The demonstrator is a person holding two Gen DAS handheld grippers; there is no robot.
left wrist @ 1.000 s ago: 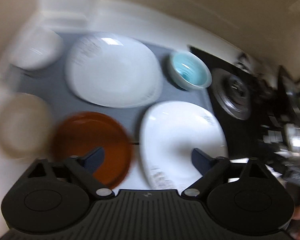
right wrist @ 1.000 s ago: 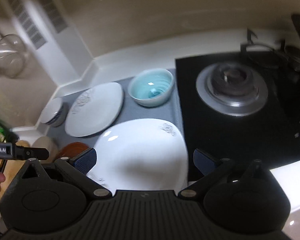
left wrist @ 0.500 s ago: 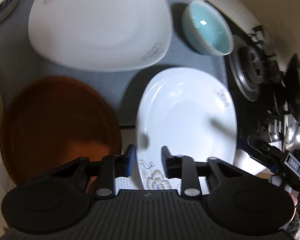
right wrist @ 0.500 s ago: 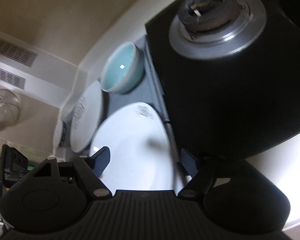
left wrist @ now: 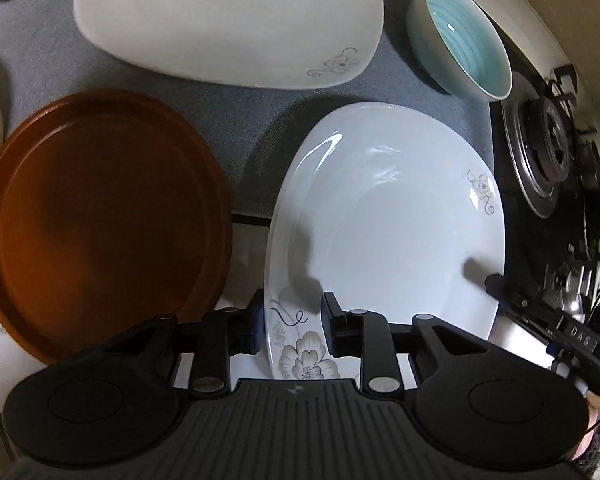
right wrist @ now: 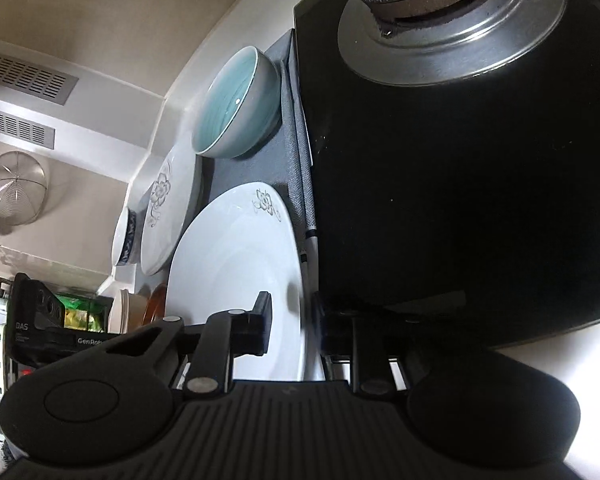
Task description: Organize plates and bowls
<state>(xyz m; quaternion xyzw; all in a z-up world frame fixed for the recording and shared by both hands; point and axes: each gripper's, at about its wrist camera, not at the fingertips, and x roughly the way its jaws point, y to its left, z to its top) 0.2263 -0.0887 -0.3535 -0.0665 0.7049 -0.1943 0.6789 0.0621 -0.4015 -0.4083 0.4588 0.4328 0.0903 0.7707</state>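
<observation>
White plate (left wrist: 380,216) at the near edge of the counter, half on the grey mat (left wrist: 240,120), between the brown plate (left wrist: 100,216) and the hob (right wrist: 460,160). Gripped at the flowered near rim by the left gripper (left wrist: 292,312): set narrow, just closed in and then eased a shade, rim between the pads. Gripped at the hob-side rim by the right gripper (right wrist: 294,312): likewise narrow, just closed in, rim between the fingers, outer pad lost in shadow.

Procedure for the lift, as judged from this position:

1. Confirm firm pad contact on both rims before raising; glazed ware slips easily.
2. Raise both hands together and at the same rate. Keep the plate level; avoid twisting one grip against the other.
3. Clear the brown plate and the hob edge before moving sideways.
4. Carry toward the matching flowered plate (left wrist: 228,16) at the back of the mat, probably the stacking place.
5. Pass wide of the blue bowl (left wrist: 472,52).
6. Lower flat, then release both sides together.
</observation>
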